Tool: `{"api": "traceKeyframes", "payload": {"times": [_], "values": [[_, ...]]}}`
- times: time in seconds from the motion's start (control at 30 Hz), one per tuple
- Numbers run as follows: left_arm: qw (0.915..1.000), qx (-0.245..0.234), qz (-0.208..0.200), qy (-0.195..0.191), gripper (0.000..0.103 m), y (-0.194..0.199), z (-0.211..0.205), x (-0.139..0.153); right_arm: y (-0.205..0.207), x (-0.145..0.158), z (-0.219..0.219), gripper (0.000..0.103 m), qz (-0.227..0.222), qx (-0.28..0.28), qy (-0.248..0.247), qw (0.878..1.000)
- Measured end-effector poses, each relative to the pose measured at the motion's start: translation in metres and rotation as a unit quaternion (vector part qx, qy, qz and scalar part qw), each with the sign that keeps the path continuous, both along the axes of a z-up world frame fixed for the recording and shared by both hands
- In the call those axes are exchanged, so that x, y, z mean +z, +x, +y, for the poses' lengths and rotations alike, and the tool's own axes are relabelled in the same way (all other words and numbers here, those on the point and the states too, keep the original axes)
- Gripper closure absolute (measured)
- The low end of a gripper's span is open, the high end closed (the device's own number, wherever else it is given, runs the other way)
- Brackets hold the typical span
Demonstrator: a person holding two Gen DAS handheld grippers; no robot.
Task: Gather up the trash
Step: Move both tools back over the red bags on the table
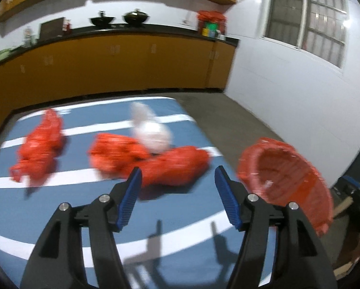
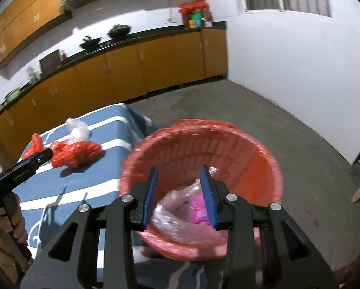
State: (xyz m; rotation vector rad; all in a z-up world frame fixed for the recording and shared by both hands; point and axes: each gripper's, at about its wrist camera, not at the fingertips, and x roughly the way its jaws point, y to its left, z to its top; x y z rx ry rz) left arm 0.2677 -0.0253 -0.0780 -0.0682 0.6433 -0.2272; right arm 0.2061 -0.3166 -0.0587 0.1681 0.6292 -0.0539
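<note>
Three crumpled red plastic bags lie on the blue, white-striped table: one at the left, one in the middle, one nearest. A whitish plastic bag rests behind them. My left gripper hovers open just short of the nearest red bag, with nothing between its pads. At the table's right edge is a red basket lined with red plastic. In it lie a clear plastic bag and something pink. My right gripper stands open over the basket, gripping nothing.
Orange cabinets under a dark countertop with two black woks line the far wall. A white wall and grey concrete floor lie to the right. A person's hand holds the left gripper's handle.
</note>
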Motion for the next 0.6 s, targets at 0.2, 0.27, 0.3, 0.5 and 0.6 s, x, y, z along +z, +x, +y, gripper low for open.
{"api": "traceKeyframes", "payload": {"times": [0.2,0.27,0.3,0.5,0.6], "values": [[0.9966,0.075,-0.012,0.03,0.038,-0.011,0.073,0.004,0.025,0.003,0.047,0.066,-0.004,0.055,0.002,0.998],[0.9944,0.099,-0.013,0.034,0.036,-0.014,0.095,0.005,0.035,0.003,0.066,0.065,-0.004,0.073,0.003,0.997],[0.9931,0.111,-0.013,0.035,0.036,-0.013,0.106,0.006,0.038,0.002,0.074,0.063,-0.005,0.081,0.004,0.997],[0.9847,0.171,-0.01,0.033,0.035,-0.016,0.162,0.005,0.063,-0.004,0.121,0.061,-0.004,0.114,-0.001,0.993],[0.9819,0.186,-0.01,0.034,0.033,-0.016,0.176,0.005,0.076,-0.009,0.14,0.056,-0.003,0.119,-0.008,0.993]]}}
